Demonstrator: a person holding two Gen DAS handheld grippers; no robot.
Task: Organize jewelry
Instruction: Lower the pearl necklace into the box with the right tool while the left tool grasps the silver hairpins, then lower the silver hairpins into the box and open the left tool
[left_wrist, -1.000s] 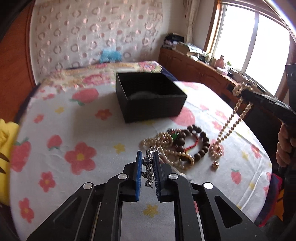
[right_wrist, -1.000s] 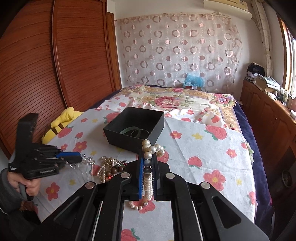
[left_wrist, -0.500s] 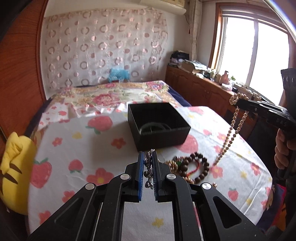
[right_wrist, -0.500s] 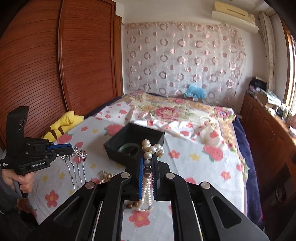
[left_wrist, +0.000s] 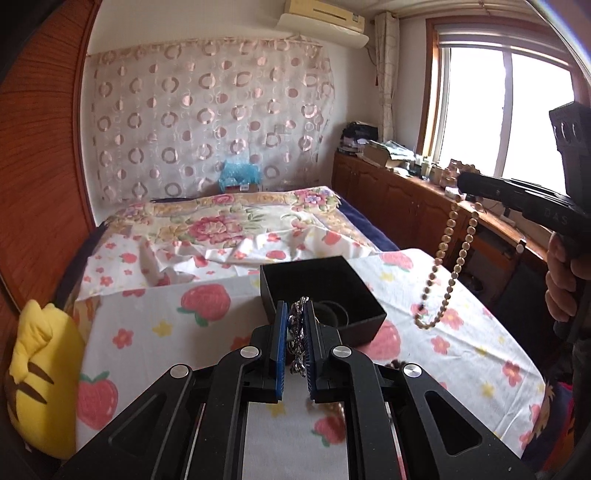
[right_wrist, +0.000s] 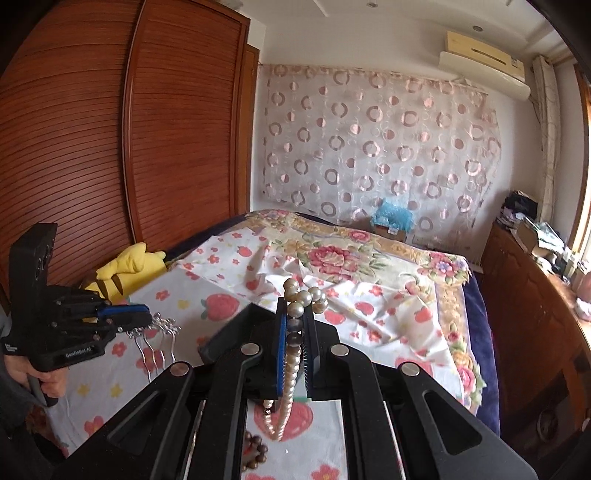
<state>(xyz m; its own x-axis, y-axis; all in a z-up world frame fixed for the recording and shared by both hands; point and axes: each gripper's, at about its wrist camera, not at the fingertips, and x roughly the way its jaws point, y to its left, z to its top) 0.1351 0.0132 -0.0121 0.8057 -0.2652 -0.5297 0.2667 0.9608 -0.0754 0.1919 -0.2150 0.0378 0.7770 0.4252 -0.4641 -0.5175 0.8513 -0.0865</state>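
Observation:
My left gripper (left_wrist: 295, 314) is shut on a silver hair comb (left_wrist: 300, 325), held above the table just in front of the open black box (left_wrist: 369, 317); the comb's prongs hang down in the right wrist view (right_wrist: 155, 343). My right gripper (right_wrist: 298, 314) is shut on a pearl necklace (right_wrist: 291, 365) that dangles below it. In the left wrist view the necklace (left_wrist: 448, 258) hangs to the right of the box. A green bangle lies inside the box. Dark wooden beads (right_wrist: 255, 454) lie on the flowered cloth (left_wrist: 147, 314).
A yellow plush toy (left_wrist: 40, 373) lies at the table's left edge. Behind the table is a bed with a floral cover (left_wrist: 229, 221). A wooden cabinet (left_wrist: 406, 199) with clutter runs under the window at the right. A wooden wardrobe (right_wrist: 110, 147) stands at the left.
Both grippers have risen with their jewelry. The necklace has lifted clear of the pile on the cloth. The left gripper has come closer to the black box.

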